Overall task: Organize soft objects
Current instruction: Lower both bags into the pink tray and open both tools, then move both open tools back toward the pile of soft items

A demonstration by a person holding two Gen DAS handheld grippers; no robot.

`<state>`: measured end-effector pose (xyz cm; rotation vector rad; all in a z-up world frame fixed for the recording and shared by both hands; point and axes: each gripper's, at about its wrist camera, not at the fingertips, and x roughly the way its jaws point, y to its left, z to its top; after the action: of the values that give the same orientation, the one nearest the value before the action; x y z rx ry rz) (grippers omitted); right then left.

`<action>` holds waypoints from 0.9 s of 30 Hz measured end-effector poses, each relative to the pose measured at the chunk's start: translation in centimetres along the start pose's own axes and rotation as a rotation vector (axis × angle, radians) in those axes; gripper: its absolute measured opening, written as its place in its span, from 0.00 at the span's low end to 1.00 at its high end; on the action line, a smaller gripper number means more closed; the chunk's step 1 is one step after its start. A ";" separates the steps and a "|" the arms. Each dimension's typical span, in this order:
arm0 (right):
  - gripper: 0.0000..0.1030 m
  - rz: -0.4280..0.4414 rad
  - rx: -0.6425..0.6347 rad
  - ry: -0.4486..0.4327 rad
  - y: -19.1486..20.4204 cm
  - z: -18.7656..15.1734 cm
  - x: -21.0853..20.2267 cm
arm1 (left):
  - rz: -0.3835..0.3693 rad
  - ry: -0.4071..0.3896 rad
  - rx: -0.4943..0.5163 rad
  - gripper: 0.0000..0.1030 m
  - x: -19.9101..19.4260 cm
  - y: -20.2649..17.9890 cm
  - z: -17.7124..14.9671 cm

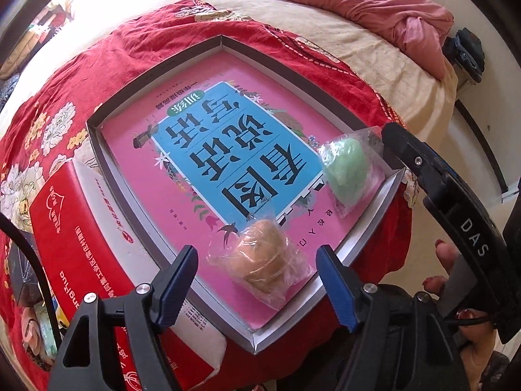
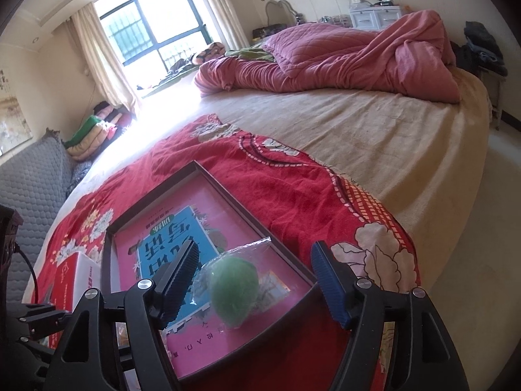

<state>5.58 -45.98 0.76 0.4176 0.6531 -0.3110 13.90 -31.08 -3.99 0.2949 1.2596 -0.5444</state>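
Both grippers stand released above a shallow grey-walled cardboard tray [image 1: 361, 241] that lies on a red floral cloth [image 1: 136, 42] spread over the beige bed [image 2: 374, 137]. Left gripper [image 1: 257, 275], seen in its own wrist view, has its blue ribbed pads spread wide on either side of a tan soft ball wrapped in clear plastic [image 1: 260, 260]; neither pad touches the wrapper, and the ball rests on the pink book with a blue title panel [image 1: 228, 150] that fills the tray floor, near the tray's close corner

Right gripper [image 2: 252, 285] is likewise parted, its pads apart from the green soft ball in a clear plastic bag [image 2: 234, 293] that lies between them. That green ball sits in the tray by the right-hand wall, near the tan one but not touching it; in the left wrist view it [image 1: 346, 169] shows beside the black body of the right gripper, with fingertips of the person's hand [image 1: 446, 257] visible behind that tool

Just beside the tray on its left lies a red and white printed package [image 1: 81, 228], touching or nearly touching the tray wall. Farther up the bed a crumpled pink quilted blanket [image 2: 342, 62] is heaped
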 end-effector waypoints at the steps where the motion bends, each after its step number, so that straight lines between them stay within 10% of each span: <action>1: 0.71 -0.002 0.002 -0.006 -0.1 0.0 -0.1 | -0.006 -0.007 -0.012 0.73 -0.2 0.1 -0.1; 27: 0.71 -0.050 -0.070 -0.126 2.7 -0.4 -3.9 | -0.002 -0.268 -0.133 0.77 -7.6 2.2 -3.8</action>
<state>3.51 -42.89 3.77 0.3125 0.5504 -0.3583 10.41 -25.66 1.93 0.1043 1.0303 -0.4817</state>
